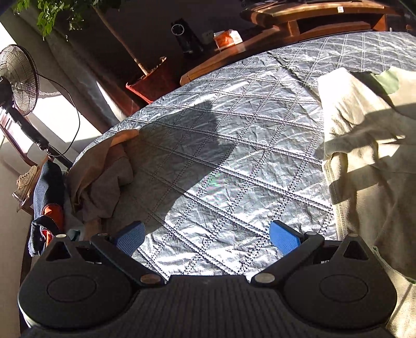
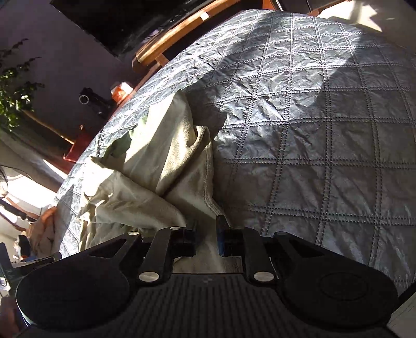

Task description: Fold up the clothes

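A cream garment [image 2: 161,166] with a green patch near its far end lies on a grey quilted bedspread [image 2: 312,145]. My right gripper [image 2: 206,234] is shut on the near hem of the cream garment, which runs between its blue pads. In the left wrist view the same cream garment [image 1: 364,145] lies at the right. My left gripper [image 1: 208,238] is open and empty, low over bare bedspread [image 1: 208,145], left of the garment and apart from it.
A heap of tan and grey clothes [image 1: 104,179] lies at the bed's left edge, with dark blue and orange clothing [image 1: 49,202] beside it. A fan [image 1: 18,80], a potted plant [image 1: 150,80] and wooden furniture [image 1: 312,23] stand beyond the bed.
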Motion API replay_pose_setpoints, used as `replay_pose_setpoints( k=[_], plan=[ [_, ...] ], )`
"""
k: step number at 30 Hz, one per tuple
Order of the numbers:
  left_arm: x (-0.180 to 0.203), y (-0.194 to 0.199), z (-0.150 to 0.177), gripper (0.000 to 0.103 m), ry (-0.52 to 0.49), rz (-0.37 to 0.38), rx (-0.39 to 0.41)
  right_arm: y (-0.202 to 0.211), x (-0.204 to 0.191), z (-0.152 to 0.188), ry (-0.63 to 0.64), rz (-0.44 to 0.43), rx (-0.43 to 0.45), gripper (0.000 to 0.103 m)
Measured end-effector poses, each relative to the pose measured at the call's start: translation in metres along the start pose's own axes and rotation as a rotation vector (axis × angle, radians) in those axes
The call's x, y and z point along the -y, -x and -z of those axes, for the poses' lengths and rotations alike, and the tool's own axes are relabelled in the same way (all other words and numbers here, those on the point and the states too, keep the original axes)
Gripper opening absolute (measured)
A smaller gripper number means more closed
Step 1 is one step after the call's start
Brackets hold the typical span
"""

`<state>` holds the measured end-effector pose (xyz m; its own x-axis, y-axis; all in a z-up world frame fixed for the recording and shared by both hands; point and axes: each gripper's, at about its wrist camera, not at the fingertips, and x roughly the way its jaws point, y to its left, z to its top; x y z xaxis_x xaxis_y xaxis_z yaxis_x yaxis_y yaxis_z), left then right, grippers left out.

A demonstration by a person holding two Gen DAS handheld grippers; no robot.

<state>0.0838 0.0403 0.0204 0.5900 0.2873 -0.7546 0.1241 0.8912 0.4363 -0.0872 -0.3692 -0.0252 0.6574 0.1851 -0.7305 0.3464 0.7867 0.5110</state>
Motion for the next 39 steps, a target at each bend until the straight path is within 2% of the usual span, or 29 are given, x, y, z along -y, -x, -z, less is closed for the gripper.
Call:
replay_pose_setpoints(
  k=[2,4,5,7,11,15,16,18,19,20,24,27,30,33,34,35,37,39],
  plan=[
    [0.003,0.000,0.000,0.102,-0.004,-0.001,-0.001,0.007,-0.020,0.001,0.135,0.024,0.030,0.038],
    [0.006,-0.001,-0.001,0.102,-0.010,-0.002,-0.001,0.010,-0.052,0.016,0.363,0.033,0.046,0.064],
    [0.008,-0.001,-0.002,0.102,-0.013,-0.001,-0.001,0.008,-0.066,0.024,0.467,0.030,0.045,0.067],
    [0.012,0.000,-0.002,0.102,-0.018,0.002,0.001,0.005,-0.095,0.040,0.667,0.025,0.040,0.062],
    [0.020,0.001,-0.003,0.102,-0.040,0.008,0.006,-0.022,-0.121,0.062,0.847,0.048,-0.052,0.051],
    [0.023,-0.001,-0.002,0.102,-0.054,0.004,0.006,-0.036,-0.116,0.060,0.817,0.066,-0.079,0.048],
    [0.023,-0.001,-0.002,0.102,-0.054,0.002,0.003,-0.038,-0.114,0.061,0.823,0.076,-0.084,0.043],
    [0.022,-0.002,-0.002,0.102,-0.050,0.001,0.000,-0.038,-0.110,0.064,0.857,0.094,-0.083,0.025],
    [0.022,-0.002,-0.002,0.102,-0.048,0.001,0.000,-0.036,-0.110,0.063,0.863,0.097,-0.082,0.009],
    [0.022,-0.002,-0.002,0.102,-0.048,0.001,0.001,-0.034,-0.109,0.063,0.870,0.101,-0.078,0.004],
    [0.024,-0.002,-0.002,0.102,-0.055,0.003,0.004,-0.012,-0.105,0.058,0.890,0.127,-0.023,0.004],
    [0.023,-0.002,-0.002,0.102,-0.054,0.005,0.004,0.015,-0.104,0.059,0.947,0.068,0.023,0.004],
    [0.021,-0.002,-0.003,0.102,-0.038,0.010,0.000,0.026,-0.101,0.067,1.032,0.099,-0.010,0.005],
    [0.020,-0.001,-0.004,0.102,-0.027,0.020,0.001,0.022,-0.087,0.064,0.988,0.129,-0.078,0.008],
    [0.020,-0.001,-0.004,0.102,-0.028,0.020,0.003,0.021,-0.083,0.064,0.974,0.129,-0.091,0.017],
    [0.020,-0.001,-0.004,0.102,-0.029,0.021,0.002,0.020,-0.083,0.062,0.955,0.110,-0.101,0.021],
    [0.021,-0.003,-0.003,0.102,-0.027,0.024,-0.002,0.020,-0.087,0.060,0.929,0.091,-0.090,0.047],
    [0.020,-0.004,-0.004,0.102,-0.016,0.029,-0.007,0.021,-0.093,0.058,0.902,0.073,-0.033,0.046]
  ],
)
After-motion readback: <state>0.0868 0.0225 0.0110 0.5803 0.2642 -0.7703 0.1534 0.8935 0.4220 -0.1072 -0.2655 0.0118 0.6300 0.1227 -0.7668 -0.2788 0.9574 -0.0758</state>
